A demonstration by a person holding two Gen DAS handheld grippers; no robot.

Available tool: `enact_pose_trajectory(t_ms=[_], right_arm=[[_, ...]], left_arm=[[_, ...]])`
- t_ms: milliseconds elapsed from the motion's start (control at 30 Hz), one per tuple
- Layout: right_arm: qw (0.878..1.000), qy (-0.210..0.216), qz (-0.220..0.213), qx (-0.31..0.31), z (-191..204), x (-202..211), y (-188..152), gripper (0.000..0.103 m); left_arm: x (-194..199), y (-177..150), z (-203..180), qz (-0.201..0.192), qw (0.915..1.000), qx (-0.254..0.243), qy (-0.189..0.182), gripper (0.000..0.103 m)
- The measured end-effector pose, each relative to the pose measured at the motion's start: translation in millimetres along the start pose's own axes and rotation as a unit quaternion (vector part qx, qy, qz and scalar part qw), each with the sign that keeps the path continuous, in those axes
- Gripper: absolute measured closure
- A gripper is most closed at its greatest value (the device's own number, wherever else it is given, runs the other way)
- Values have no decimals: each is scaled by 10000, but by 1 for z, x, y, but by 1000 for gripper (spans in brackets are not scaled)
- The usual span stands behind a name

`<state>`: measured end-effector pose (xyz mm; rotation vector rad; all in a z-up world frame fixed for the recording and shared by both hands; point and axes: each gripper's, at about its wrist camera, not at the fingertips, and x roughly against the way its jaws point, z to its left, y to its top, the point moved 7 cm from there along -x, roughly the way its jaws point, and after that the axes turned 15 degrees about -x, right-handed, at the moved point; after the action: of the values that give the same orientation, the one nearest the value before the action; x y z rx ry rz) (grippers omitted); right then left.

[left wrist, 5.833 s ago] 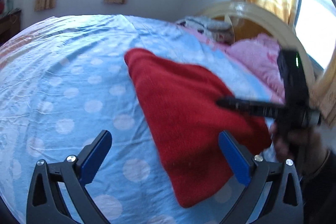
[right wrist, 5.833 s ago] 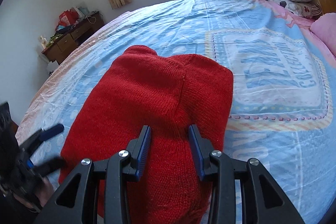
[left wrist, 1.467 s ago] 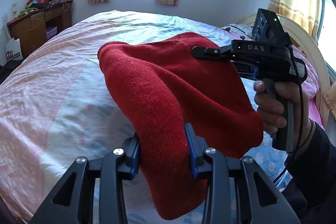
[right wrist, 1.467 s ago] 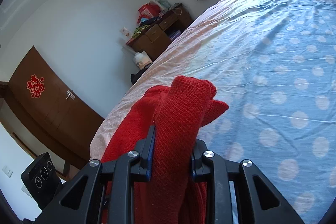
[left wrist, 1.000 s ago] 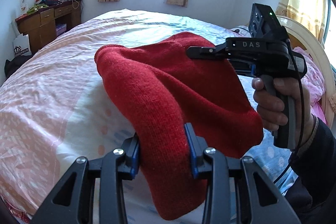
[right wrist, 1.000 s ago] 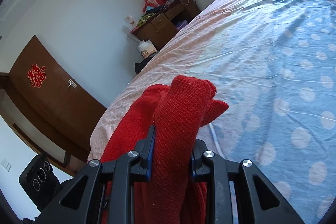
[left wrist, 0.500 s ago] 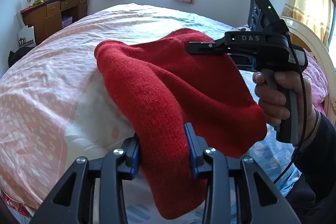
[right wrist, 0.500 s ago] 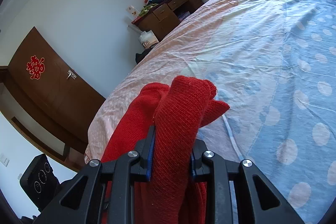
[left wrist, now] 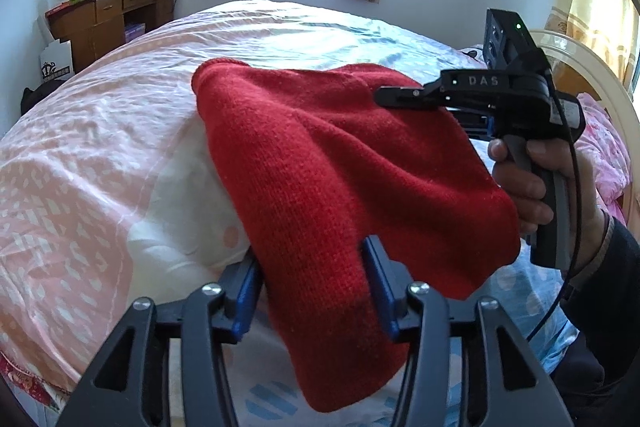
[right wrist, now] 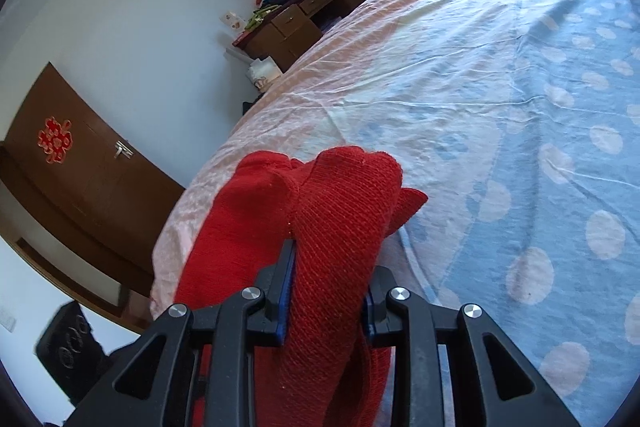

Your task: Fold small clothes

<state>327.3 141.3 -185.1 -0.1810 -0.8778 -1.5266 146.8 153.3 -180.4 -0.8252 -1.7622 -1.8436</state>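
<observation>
Red knit garment (left wrist: 320, 167) hangs doubled above the bed (left wrist: 100, 147), its lower end cut off at frame bottom. Left hand-held gripper (left wrist: 314, 291), jaws just widening, loosely flanks it; right hand-held gripper (right wrist: 326, 287) pinches a bunched fold at lower centre.

Each camera sits just behind its own claw, angled down over the pink-and-blue dotted bed sheet (left wrist: 100, 155). Both sit close to the red knitted garment (left wrist: 320, 179) and share it; both also catch the brown wooden desk (right wrist: 304, 15) beyond the bed.
</observation>
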Motion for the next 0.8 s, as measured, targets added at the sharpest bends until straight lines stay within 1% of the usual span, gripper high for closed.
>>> enact_pose_trajectory(t_ms=[100, 133, 267, 333, 367, 400, 433, 500, 533, 567, 600, 633, 667, 700, 733, 800], right_arm=[[9999, -58, -83, -4, -1, 1, 0, 71], [9999, -87, -128, -8, -1, 3, 0, 70], [9984, -176, -513, 137, 3, 25, 2, 69], [9967, -67, -757, 290, 15, 46, -3, 64], [9962, 7, -794, 348, 20, 52, -5, 61], [9956, 172, -785, 476, 32, 60, -13, 59], [9952, 276, -742, 572, 39, 63, -21, 59], [9940, 547, -489, 813, 55, 63, -46, 55], [9938, 562, -271, 922, 57, 56, -59, 55], [9947, 339, -179, 950, 52, 49, -68, 55], [9961, 42, -132, 873, 40, 41, -73, 55], [9974, -73, -103, 709, 27, 35, -75, 56], [9984, 23, -135, 557, 19, 34, -75, 56], [9987, 322, -236, 330, 11, 37, -74, 56], [9985, 444, -248, 209, 8, 39, -73, 56], [9983, 393, -293, 316, 10, 41, -74, 56]], left_arm=[[10, 5, -1, -22, 9998, -159, 151, 43], [15, 7, -2, -68, 9995, -216, 216, 40], [36, 22, 6, -407, 9974, -327, 489, 31], [43, 29, 10, -590, 9960, -263, 615, 16], [43, 32, 13, -646, 9951, -224, 712, 12], [40, 34, 17, -668, 9941, -202, 836, 9], [35, 35, 20, -655, 9933, -186, 939, 9], [19, 33, 33, -518, 9905, -117, 1266, 9], [11, 30, 40, -376, 9891, -93, 1417, 9], [3, 25, 45, -179, 9876, -76, 1559, 9], [-5, 17, 49, -3, 9878, -10, 1556, 9], [-9, 10, 53, 52, 9891, 105, 1470, 7], [-8, 4, 56, -27, 9904, 234, 1362, 6], [-5, 0, 56, -95, 9907, 313, 1324, 4], [-3, -4, 57, -133, 9907, 330, 1314, 3], [-2, -9, 56, -191, 9899, 295, 1374, 1]])
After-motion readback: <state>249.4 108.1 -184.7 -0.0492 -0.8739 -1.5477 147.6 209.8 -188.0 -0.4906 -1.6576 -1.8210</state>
